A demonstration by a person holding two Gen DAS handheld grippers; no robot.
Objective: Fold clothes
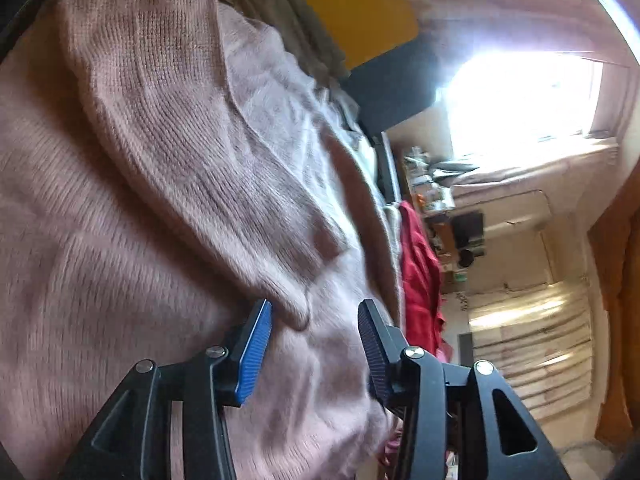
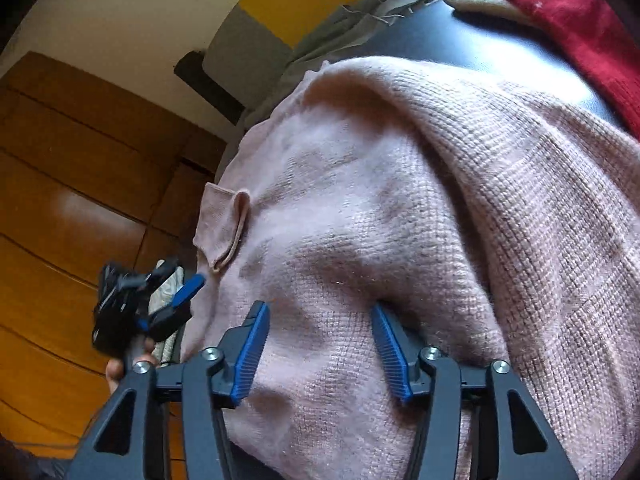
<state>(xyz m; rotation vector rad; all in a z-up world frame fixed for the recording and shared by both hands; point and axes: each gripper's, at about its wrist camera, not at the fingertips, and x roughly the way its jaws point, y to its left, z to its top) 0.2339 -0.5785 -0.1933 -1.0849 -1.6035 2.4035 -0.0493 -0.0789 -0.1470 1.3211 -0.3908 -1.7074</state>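
Sweater (image 1: 168,184), lwr part cut off

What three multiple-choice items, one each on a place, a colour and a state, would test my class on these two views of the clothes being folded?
1. Where does the red garment lie in the right wrist view?
A. upper right, beyond the sweater
B. between the fingers
C. on the floor

2. What colour is the sweater?
A. green
B. pale pink
C. white

3. How does the right tool stand?
A. fully shut
B. out of view
C. jaws apart over the knit

Answers: 1 A, it lies at the top right corner; 2 B, the knit is pale pink; 3 C, the blue pads stand apart.
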